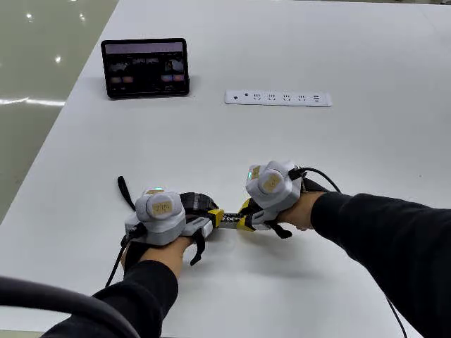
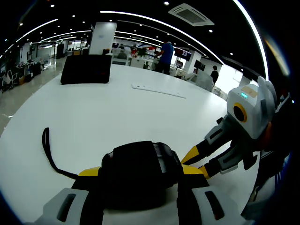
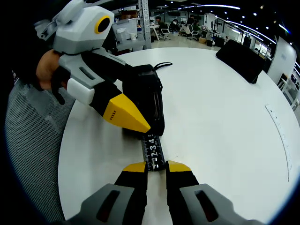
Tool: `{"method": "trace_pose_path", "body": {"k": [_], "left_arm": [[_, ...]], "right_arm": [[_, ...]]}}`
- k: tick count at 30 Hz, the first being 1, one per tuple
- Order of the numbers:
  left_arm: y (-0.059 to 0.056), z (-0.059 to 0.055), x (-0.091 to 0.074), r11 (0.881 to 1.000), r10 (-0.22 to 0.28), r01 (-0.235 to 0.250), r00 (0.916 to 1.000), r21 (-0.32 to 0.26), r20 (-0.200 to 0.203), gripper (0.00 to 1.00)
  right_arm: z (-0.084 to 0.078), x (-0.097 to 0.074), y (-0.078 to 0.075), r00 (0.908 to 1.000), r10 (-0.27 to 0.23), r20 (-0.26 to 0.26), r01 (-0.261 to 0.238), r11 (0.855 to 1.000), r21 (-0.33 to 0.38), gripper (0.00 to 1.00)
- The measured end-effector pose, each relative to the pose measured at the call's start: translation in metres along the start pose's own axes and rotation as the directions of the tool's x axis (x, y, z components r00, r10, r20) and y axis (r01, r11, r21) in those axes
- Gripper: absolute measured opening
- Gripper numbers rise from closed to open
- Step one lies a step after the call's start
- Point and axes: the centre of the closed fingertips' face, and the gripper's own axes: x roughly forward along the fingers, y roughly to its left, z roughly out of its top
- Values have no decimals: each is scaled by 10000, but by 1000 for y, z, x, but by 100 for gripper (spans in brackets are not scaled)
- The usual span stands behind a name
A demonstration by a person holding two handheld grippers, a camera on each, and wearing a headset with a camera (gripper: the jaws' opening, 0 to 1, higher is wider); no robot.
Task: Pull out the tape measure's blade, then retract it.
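- Head view: on a white desk (image 1: 352, 141), at lower centre of the frame, two hand-held grippers meet tip to tip over a black tape measure (image 1: 197, 204).
- Left gripper (image 2: 143, 172): its jaws are clamped on either side of the tape measure's case, which rests on the desk. The strap (image 2: 47, 150) trails toward the left of the frame.
- Right gripper (image 3: 156, 166): its jaws are pinched together on the end of the blade (image 3: 153, 150).
- Only a short stretch of blade, marked 2, 3, 4, shows between the case and the right jaws.
- Judged progress: either the pull has barely begun or the retraction is nearly over. The pictures cannot settle which.
- A dark tablet (image 1: 145, 67) at upper left and a power strip (image 1: 277, 98) at upper centre lie well apart from the work.
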Motion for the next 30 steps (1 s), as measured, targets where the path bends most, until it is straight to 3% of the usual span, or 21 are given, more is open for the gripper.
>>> {"method": "trace_pose_path", "body": {"k": [30], "left_arm": [[0,-1,0,9999,-77,77,10000,-83,11,59]], "right_arm": [[18,14,4,9989,355,309,-357,9994,49,10]]}}
